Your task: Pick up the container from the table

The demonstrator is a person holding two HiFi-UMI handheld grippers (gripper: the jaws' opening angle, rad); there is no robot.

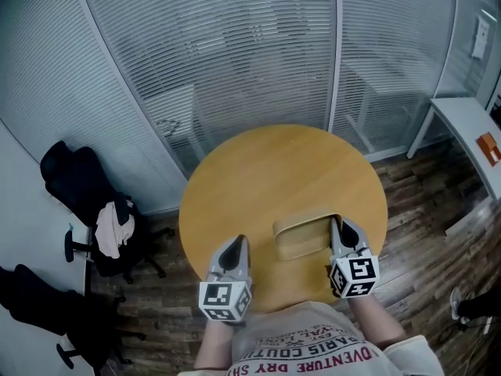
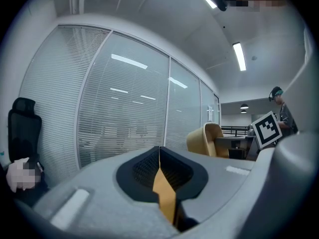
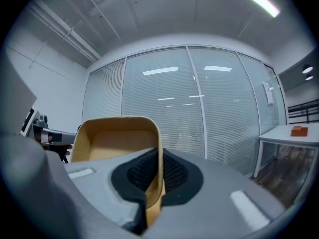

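Observation:
A tan open-topped container (image 1: 301, 237) lies over the near right part of the round wooden table (image 1: 266, 171). My right gripper (image 1: 337, 224) is shut on the container's right wall. The right gripper view shows that thin wall (image 3: 158, 148) pinched between the black pads, with the box's hollow (image 3: 114, 141) to the left. I cannot tell whether the container touches the table. My left gripper (image 1: 234, 245) hovers over the table's near left edge, apart from the container, shut and holding nothing. In the left gripper view its pads (image 2: 172, 171) meet, and the container (image 2: 207, 138) stands off to the right.
Glass partitions with blinds (image 1: 235, 53) curve behind the table. Black office chairs (image 1: 78, 182), one draped with clothing (image 1: 113, 227), stand at the left. A white desk (image 1: 470, 124) with an orange item (image 1: 488, 147) is at the far right. The floor is dark wood planks (image 1: 423, 210).

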